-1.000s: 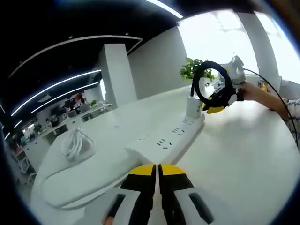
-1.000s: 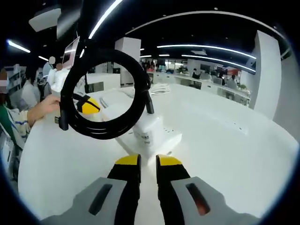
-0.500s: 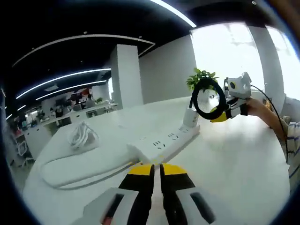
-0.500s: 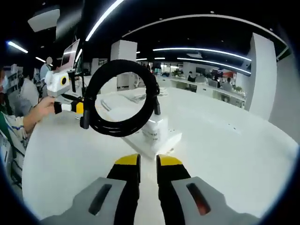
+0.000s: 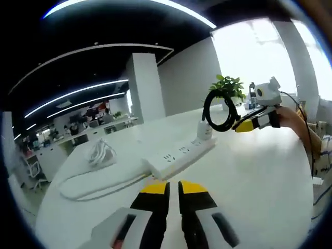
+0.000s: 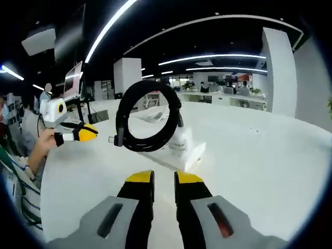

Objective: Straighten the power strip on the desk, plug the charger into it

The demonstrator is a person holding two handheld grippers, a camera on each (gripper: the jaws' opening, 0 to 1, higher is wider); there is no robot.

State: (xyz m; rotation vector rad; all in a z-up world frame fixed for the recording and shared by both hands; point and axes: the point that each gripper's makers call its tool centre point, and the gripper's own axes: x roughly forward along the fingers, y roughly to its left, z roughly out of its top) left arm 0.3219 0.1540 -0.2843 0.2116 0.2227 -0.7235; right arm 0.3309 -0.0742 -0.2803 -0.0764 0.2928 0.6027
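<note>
A white power strip (image 5: 179, 154) lies straight on the white desk (image 5: 259, 176). A white charger (image 5: 205, 130) stands upright on its far end, and a black coiled cable (image 5: 218, 110) rises from it. My left gripper (image 5: 168, 191) is shut and empty, well back from the strip's near end. My right gripper (image 5: 245, 125), held in a hand, hovers just right of the coil. In the right gripper view, my right gripper (image 6: 164, 179) is shut and empty, short of the strip (image 6: 181, 155), charger (image 6: 179, 142) and coil (image 6: 148, 116). The left gripper (image 6: 82, 133) shows at the left.
The strip's white cord (image 5: 98, 181) loops across the desk to the left, beside a bundle of white cable (image 5: 101, 152). A potted plant (image 5: 228, 85) stands behind the charger. A person's hand (image 5: 293, 116) and sleeve are at the right. A monitor (image 6: 72, 78) stands at the far left.
Both grippers have drawn back from the power strip, so strip and charger look smaller. The right gripper has moved off from the coil. Charger and strip stay put.
</note>
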